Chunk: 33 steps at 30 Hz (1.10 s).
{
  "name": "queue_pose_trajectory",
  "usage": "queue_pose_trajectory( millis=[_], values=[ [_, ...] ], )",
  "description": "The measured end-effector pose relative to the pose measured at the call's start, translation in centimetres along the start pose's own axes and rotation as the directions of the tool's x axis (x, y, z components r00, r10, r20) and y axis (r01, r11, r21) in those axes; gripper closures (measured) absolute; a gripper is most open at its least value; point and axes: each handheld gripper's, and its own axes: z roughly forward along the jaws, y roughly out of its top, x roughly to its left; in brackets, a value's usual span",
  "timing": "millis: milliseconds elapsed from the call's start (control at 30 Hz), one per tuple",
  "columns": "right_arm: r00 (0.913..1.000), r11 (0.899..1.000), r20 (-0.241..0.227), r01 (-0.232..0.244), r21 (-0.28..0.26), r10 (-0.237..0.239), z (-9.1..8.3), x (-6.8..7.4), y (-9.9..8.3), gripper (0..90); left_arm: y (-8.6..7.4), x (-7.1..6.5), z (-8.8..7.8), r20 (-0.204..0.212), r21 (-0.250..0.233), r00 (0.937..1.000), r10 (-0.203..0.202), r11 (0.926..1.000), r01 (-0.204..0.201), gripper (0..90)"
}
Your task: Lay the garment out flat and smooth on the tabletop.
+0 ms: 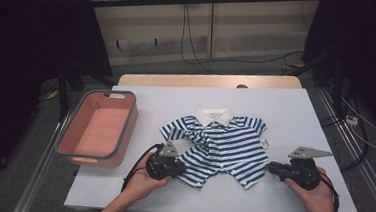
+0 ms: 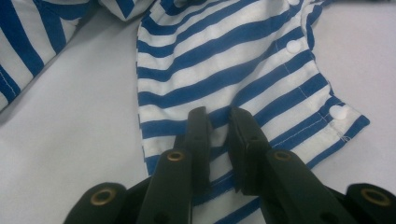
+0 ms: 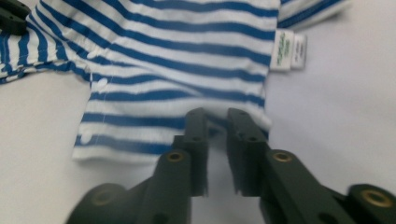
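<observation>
Shirt [image 1: 223, 146] lies flat mid-table, collar away from the person; left gripper [image 2: 218, 122] pinches its near hem, right gripper [image 3: 215, 122] stands slightly parted just short of the opposite bottom corner.

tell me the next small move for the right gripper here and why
Probably ease the right gripper forward onto the hem of the blue-and-white striped shirt and close. Its jaws stand slightly apart at the hem edge, seemingly gripping nothing, while the left gripper already pinches the other bottom corner.
</observation>
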Motion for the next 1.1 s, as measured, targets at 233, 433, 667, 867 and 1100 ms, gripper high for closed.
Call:
queue_pose_trajectory(
  millis=[233,433,667,867,1100],
  values=[
    [0.9993,0.999,0.025,0.027,0.04,-0.028,2.7,-0.4,1.0,65.5,0.0,0.0,0.0,0.0,-0.002,1.0,0.0,1.0,0.0,78.5],
    [0.9976,0.997,0.053,0.041,0.059,-0.044,2.8,-0.3,0.8,82.7,0.0,-0.1,0.0,-0.005,-0.004,1.0,-0.001,1.0,0.001,78.5],
    [0.9983,0.996,0.055,0.015,0.082,-0.02,1.4,-0.2,0.3,90.0,0.0,0.0,-0.1,-0.002,0.001,1.0,-0.009,1.0,0.009,78.6],
    [0.9992,0.997,0.036,-0.019,0.068,0.016,-0.7,-0.4,-0.7,90.0,0.0,-0.2,-0.2,-0.003,0.014,0.9999,-0.012,0.9998,0.012,82.2],
    [0.9991,0.996,0.04,-0.019,0.093,0.016,-1.4,0.4,-1.3,90.0,0.1,-0.5,-0.5,0.005,0.031,0.9998,-0.019,0.9994,0.019,90.0]
  ],
)
